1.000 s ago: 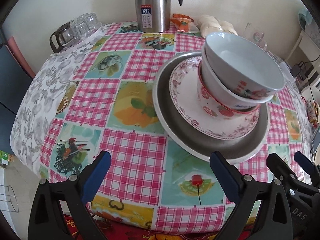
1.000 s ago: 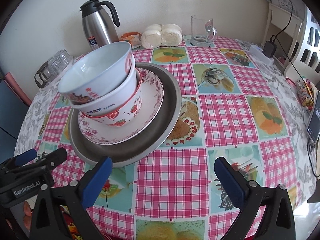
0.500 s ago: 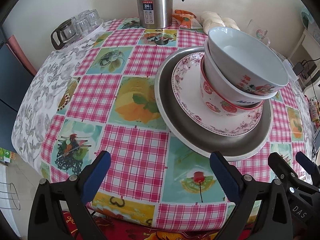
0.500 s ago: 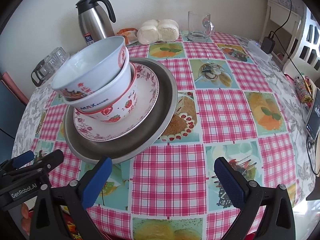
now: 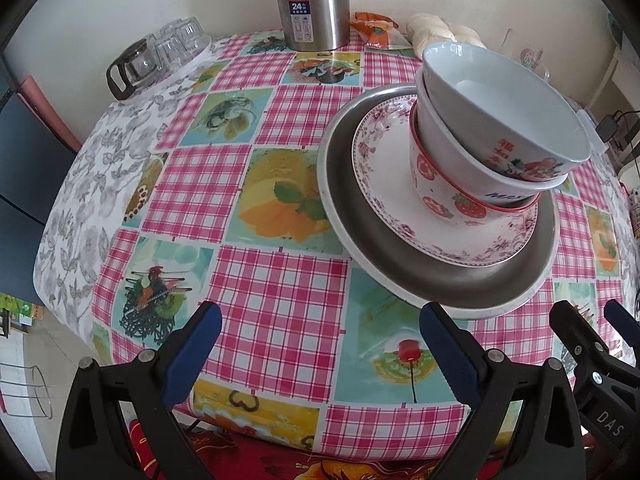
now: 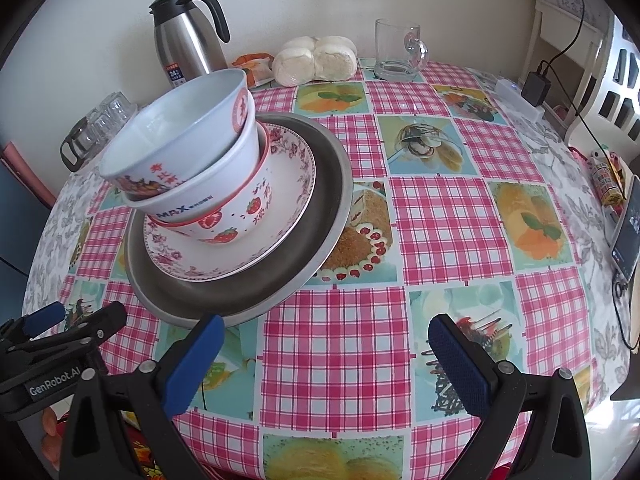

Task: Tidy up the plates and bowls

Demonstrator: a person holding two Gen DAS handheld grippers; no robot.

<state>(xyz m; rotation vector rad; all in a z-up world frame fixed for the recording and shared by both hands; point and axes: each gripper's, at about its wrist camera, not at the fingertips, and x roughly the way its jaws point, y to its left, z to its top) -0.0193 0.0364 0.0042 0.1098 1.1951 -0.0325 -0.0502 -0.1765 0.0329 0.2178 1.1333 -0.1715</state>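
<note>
Bowls: three nested — top white bowl (image 5: 508,116) sat tilted in the middle white bowl (image 5: 472,160), which sat in the strawberry bowl (image 5: 444,196). Nesting was uneven, so the stack leaned toward the left gripper's side.
Plates: floral plate (image 5: 384,184) carried the bowls; it rested inside the metal plate (image 5: 344,208). Largest at the bottom, smallest on top, so sorted by size.
Location: whole stack stood on the checked tablecloth (image 5: 276,320), toward the near edge, between the two grippers.
Left gripper (image 5: 320,352): fingers spread wide, holding nothing, clear of the metal plate rim, low over the cloth.
Right gripper (image 6: 324,356): also spread apart and empty, just short of the rim.
Why held so: both tongs sat back from the stack, aimed at it from either side; reads as a released pose, not an approach.
Progress: judged near done, stacking complete.
Risk: tilted top bowl could slip if the metal plate got nudged. Whether it seated fully in the bowl below — probably not, contact hidden by the rims.
Background: steel flask (image 6: 188,44), glass mug (image 6: 398,52), wrapped buns (image 6: 316,60), glass teapot with cups (image 5: 160,56) all at the far edge, well apart from the stack.
Next: if anything, level the top bowl by a rim pinch.
</note>
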